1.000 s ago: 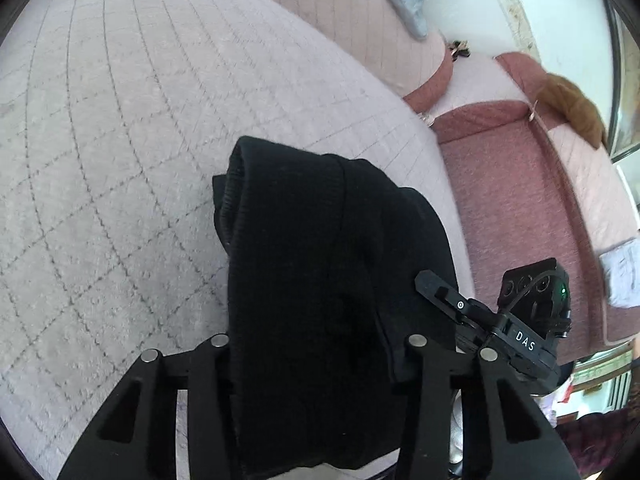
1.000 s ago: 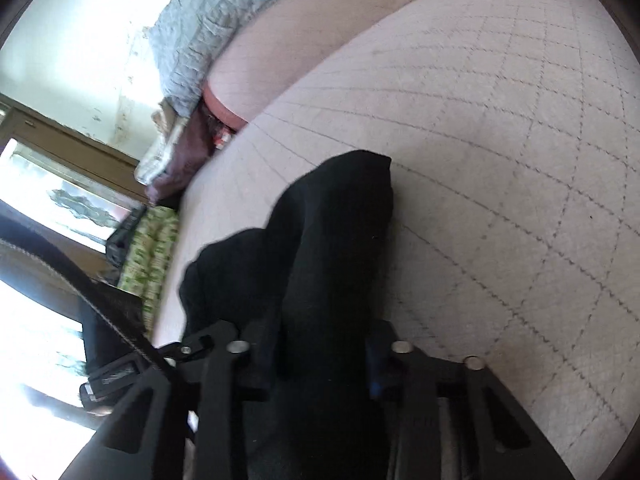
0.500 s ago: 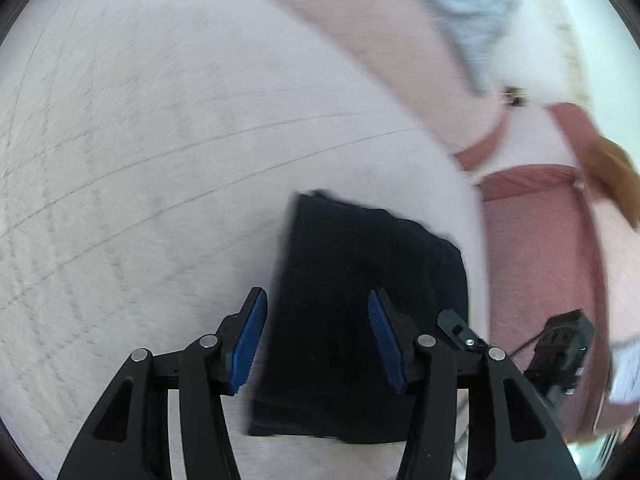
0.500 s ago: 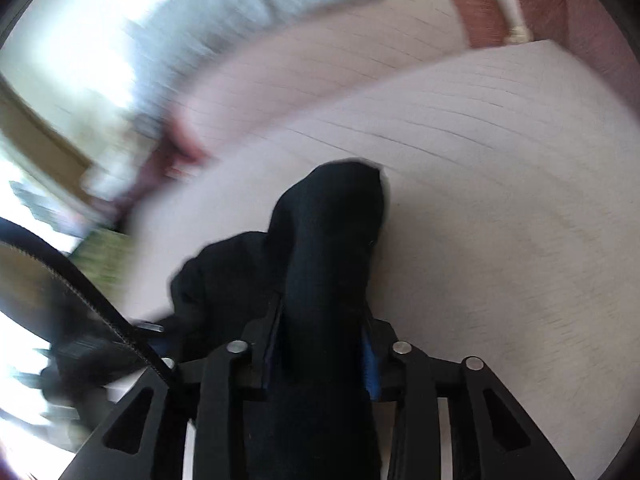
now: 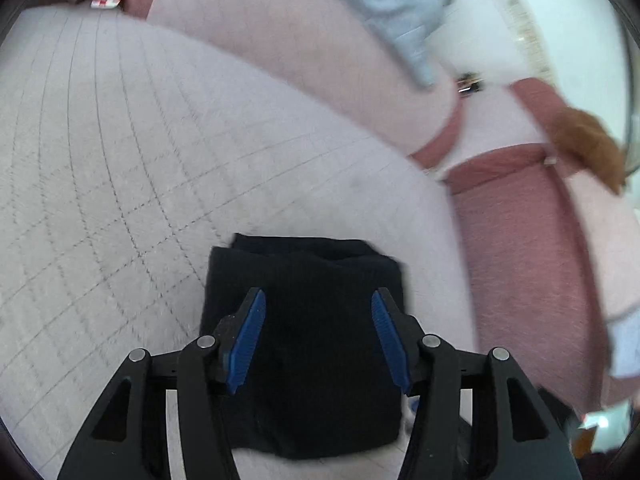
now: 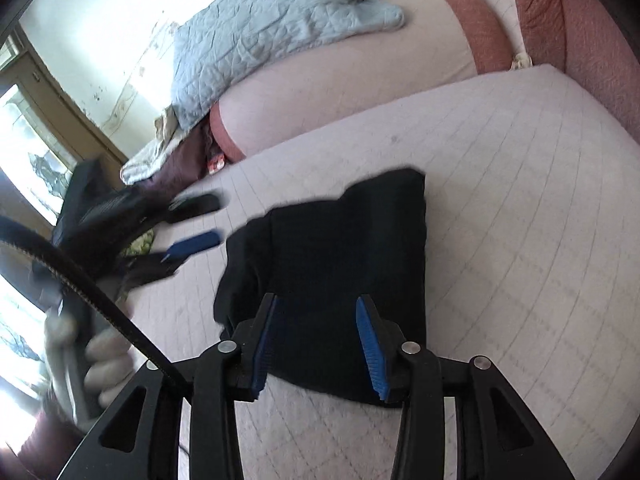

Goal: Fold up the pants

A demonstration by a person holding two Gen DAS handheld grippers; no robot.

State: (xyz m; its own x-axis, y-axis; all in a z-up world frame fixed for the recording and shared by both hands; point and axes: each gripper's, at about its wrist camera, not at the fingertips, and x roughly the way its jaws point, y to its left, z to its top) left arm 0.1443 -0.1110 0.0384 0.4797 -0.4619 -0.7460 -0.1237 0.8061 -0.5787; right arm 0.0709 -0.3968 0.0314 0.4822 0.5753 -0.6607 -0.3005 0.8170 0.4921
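The black pants point(image 5: 308, 344) lie folded into a compact rectangle on the pale quilted bed cover point(image 5: 120, 168). My left gripper point(image 5: 318, 300) is open and empty, its blue pads above the near part of the bundle. In the right wrist view the pants point(image 6: 336, 248) lie flat on the cover point(image 6: 520, 200). My right gripper point(image 6: 316, 304) is open and empty over their near edge. The left gripper point(image 6: 192, 220) also shows there, open, to the left of the pants.
A pink bolster point(image 6: 360, 76) with a grey-blue quilt point(image 6: 272, 24) on it lies at the far end of the bed. A dusty-red cushion point(image 5: 520, 248) borders the bed on the right. A window point(image 6: 28, 148) is at the left.
Both grippers have opened and let go of the pants, then pulled back. The pants now rest folded on the bed.
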